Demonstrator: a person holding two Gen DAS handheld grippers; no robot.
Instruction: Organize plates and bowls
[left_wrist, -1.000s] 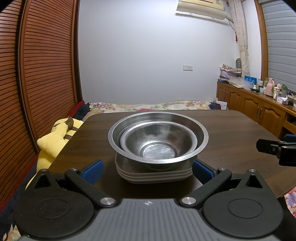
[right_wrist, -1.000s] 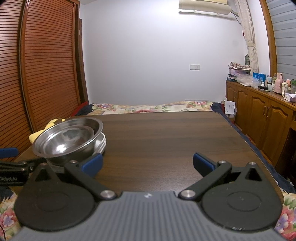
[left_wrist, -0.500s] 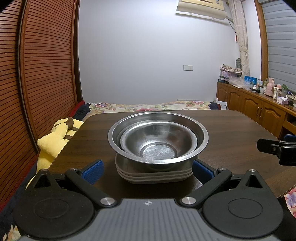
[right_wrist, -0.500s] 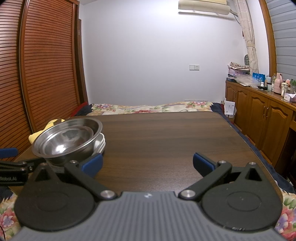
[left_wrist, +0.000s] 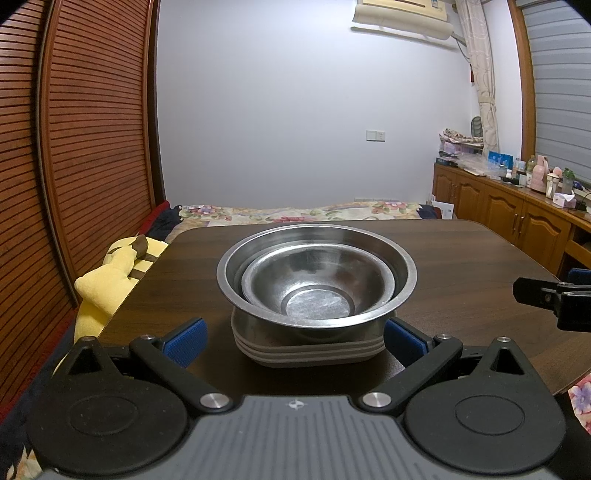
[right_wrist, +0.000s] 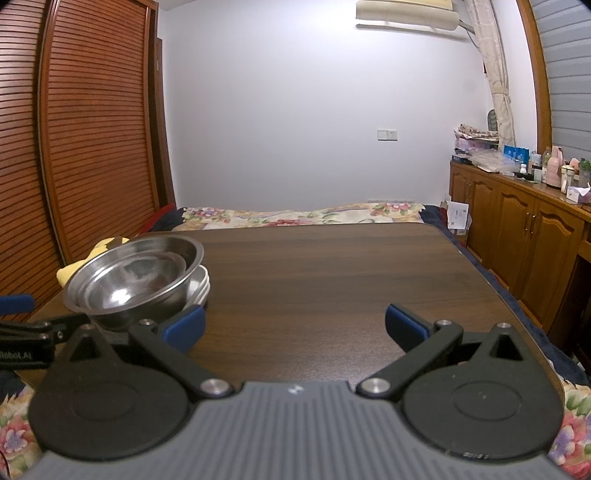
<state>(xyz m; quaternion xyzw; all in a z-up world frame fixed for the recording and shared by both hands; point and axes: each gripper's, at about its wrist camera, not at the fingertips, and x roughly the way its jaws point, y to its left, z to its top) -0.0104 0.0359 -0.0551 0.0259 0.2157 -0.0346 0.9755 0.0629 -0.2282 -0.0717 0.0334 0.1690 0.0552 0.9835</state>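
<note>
Two nested steel bowls, a small one (left_wrist: 317, 284) inside a large one (left_wrist: 400, 273), rest on a stack of grey-rimmed plates (left_wrist: 310, 350) near the table's front left. My left gripper (left_wrist: 295, 341) is open, its blue pads flanking the plate stack just in front of it, not touching. In the right wrist view the same bowls (right_wrist: 133, 275) and plates (right_wrist: 201, 286) stand at the left. My right gripper (right_wrist: 295, 325) is open over bare tabletop, nothing between its fingers. The right gripper's tip (left_wrist: 554, 299) shows at the right edge of the left view.
The dark wooden table (right_wrist: 332, 277) stretches right and back. A yellow plush toy (left_wrist: 107, 280) lies off the table's left edge. A floral bed (right_wrist: 295, 216) lies behind, wooden cabinets (right_wrist: 524, 236) with bottles at the right, slatted wardrobe doors (left_wrist: 74, 147) at the left.
</note>
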